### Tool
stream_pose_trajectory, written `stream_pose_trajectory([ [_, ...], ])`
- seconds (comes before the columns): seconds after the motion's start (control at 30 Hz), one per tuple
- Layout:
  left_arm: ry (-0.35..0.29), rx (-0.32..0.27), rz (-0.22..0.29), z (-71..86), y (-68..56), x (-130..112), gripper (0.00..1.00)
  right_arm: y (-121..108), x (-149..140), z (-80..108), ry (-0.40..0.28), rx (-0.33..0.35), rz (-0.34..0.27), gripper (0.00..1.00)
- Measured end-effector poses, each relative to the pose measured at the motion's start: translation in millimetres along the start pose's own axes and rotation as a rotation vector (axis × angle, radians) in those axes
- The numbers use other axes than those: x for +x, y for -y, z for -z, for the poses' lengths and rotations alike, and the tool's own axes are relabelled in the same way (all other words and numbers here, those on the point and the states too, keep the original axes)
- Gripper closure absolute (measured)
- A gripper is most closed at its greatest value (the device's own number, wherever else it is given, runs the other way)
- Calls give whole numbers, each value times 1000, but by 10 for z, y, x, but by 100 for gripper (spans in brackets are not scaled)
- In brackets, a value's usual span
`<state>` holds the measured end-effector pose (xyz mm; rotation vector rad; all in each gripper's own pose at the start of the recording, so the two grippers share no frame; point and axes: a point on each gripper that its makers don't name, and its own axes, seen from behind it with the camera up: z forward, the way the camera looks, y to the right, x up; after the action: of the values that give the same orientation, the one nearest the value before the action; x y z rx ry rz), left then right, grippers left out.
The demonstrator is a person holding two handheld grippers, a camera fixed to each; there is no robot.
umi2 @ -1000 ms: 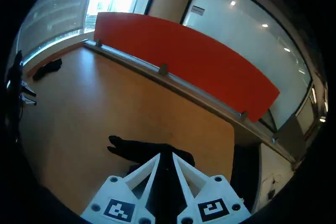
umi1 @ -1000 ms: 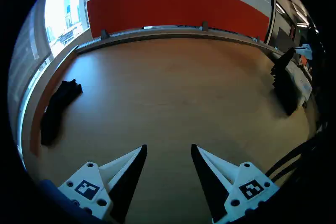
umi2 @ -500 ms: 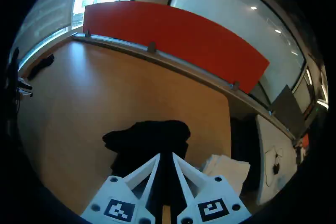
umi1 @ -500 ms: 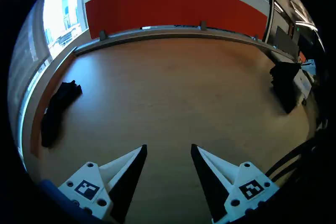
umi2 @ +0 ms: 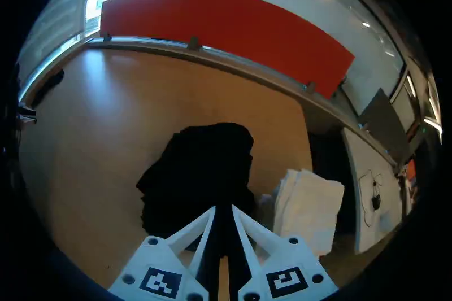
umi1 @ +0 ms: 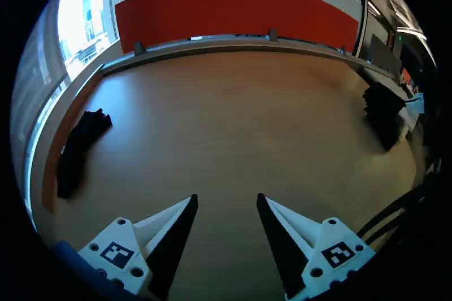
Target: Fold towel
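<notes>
Status: we hold the black towel (umi2: 198, 177) pinched in the right gripper (umi2: 223, 209) for lifting; left gripper (umi1: 226, 196) hovers spread, ready to assist

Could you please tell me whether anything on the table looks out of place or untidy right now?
A dark cloth lies crumpled by the left edge of the table in the left gripper view, not folded. The black towel pinched in the right claw is bunched rather than flat. Nothing looks spilled or damaged.
</notes>
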<state>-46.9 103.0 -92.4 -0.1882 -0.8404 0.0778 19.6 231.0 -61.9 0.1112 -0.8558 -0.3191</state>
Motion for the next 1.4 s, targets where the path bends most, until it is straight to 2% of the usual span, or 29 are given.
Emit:
stream_pose_trajectory([
  [0.37, 2, 7, 2, 30, 47, -35, 23, -16, -258, -90, 44, -4, -48, 95],
  [0.9, 3, 12, -7, 31, 61, -38, 23, -51, -631, -324, 124, -7, -106, 95],
  [1.4, 9, 16, -11, 28, 75, -50, 23, -63, -805, -514, 169, -20, -142, 95],
])
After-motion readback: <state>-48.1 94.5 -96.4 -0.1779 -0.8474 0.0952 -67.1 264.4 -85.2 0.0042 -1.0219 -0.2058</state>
